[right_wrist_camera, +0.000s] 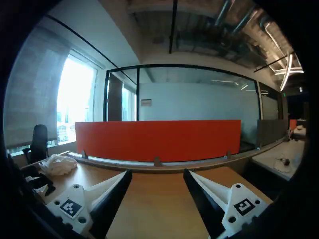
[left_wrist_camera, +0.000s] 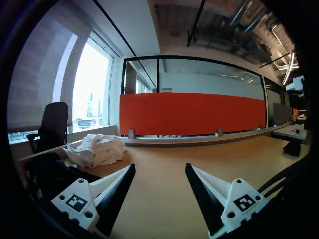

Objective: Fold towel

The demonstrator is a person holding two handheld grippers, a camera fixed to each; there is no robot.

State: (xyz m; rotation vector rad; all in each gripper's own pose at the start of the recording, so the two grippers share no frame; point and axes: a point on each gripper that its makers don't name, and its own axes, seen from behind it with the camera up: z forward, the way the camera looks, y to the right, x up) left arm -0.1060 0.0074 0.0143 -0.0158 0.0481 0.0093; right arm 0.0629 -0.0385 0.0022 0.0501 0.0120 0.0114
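Observation:
A crumpled white towel pile (left_wrist_camera: 97, 149) lies on the wooden desk (left_wrist_camera: 171, 175) at its far left, near the window. My left gripper (left_wrist_camera: 159, 169) hovers over the desk with its fingers wide apart and nothing between them; the pile is ahead and to the left of it. In the right gripper view the same white pile (right_wrist_camera: 59, 164) sits farther off at the left. My right gripper (right_wrist_camera: 157, 175) is open too, above bare wood (right_wrist_camera: 159, 199), holding nothing.
An orange divider panel (left_wrist_camera: 191, 113) runs along the desk's far edge. A black office chair (left_wrist_camera: 52, 127) stands by the window at left. Dark cloth (left_wrist_camera: 52, 171) lies in front of the towel pile. Another desk with cables (right_wrist_camera: 281, 157) is at right.

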